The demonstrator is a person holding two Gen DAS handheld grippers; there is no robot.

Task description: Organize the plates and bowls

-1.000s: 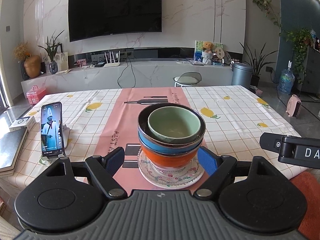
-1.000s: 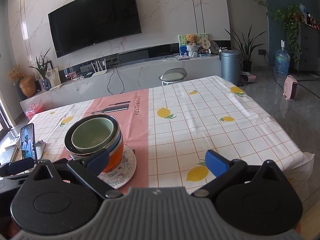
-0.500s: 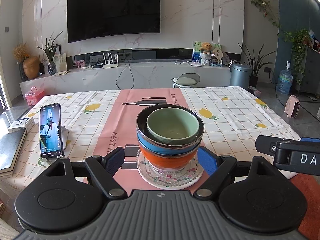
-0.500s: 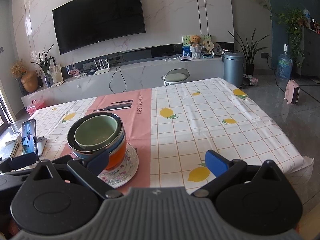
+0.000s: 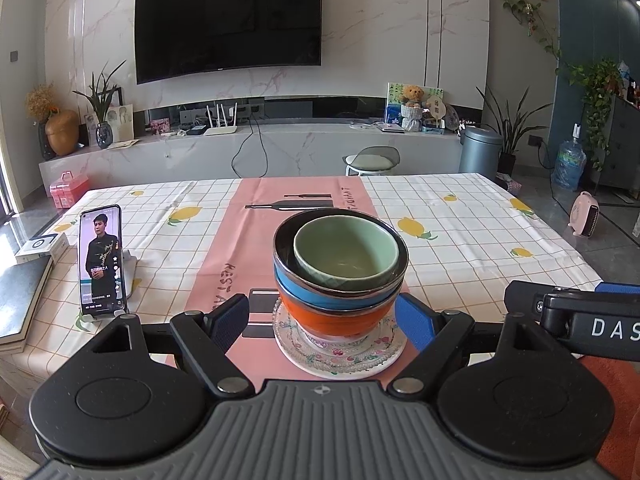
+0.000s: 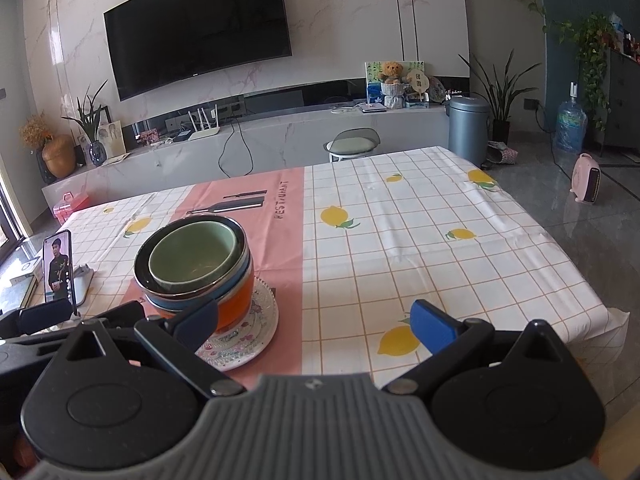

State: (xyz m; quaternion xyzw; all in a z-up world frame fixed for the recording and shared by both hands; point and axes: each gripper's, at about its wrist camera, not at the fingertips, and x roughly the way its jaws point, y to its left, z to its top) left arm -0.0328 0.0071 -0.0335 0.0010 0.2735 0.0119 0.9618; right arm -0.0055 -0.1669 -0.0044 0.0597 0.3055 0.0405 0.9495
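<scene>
A stack of bowls stands on a patterned glass plate [image 5: 340,354] near the table's front edge: an orange bowl [image 5: 332,320] at the bottom, a blue bowl [image 5: 316,292], a dark silver-rimmed bowl [image 5: 282,240], and a pale green bowl [image 5: 346,250] on top. My left gripper [image 5: 326,318] is open and empty, its blue pads on either side of the stack without touching it. My right gripper [image 6: 316,326] is open and empty, to the right of the stack [image 6: 192,260] and the plate [image 6: 248,340].
A phone [image 5: 102,262] on a stand plays video at the table's left; books [image 5: 20,300] lie beside it. The lemon-print tablecloth [image 6: 420,240] with a pink runner [image 5: 256,240] covers the table. The right gripper's body [image 5: 580,322] shows at the left wrist view's right edge.
Both grippers have pulled back slightly and risen a little. The bowl stack and plate have not moved. Both stay open.
</scene>
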